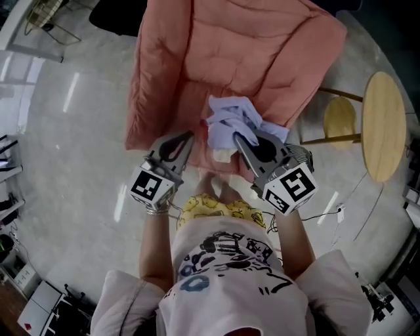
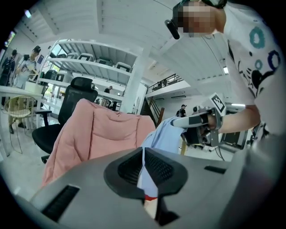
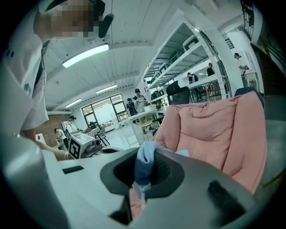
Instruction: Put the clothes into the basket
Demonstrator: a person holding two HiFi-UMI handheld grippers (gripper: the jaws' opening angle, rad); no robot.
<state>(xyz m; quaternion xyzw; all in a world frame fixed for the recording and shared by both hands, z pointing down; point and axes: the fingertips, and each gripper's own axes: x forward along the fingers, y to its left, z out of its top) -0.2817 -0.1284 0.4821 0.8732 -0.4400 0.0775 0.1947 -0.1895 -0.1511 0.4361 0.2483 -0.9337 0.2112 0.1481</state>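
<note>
Pale blue garment is off the seat, bunched and slung between the 2 tongs, just in front of the pink padded chair. Most of the cloth sits at and just ahead of the right gripper; only a thin edge runs across to the left gripper. Right jaws are pressed together on a thick wad of the blue cloth, folds spilling over the pads. Left jaws are also closed, pinching a narrow strip of the same cloth, with a cream and red scrap below the pinch – label or inner layer, cannot tell. Long axis of the garment lies roughly tong to tong, crosswise to the person. The 2 tongs are side by side, near each other, tips aimed at the chair. Right hand has most of the load, so judged the lead for the carry; left only steadies the edge. Basket not made out for certain: a meshed object just behind the right tongs, a wire frame well off beyond the left tongs, neither clear. Which way to swing turns on that
</note>
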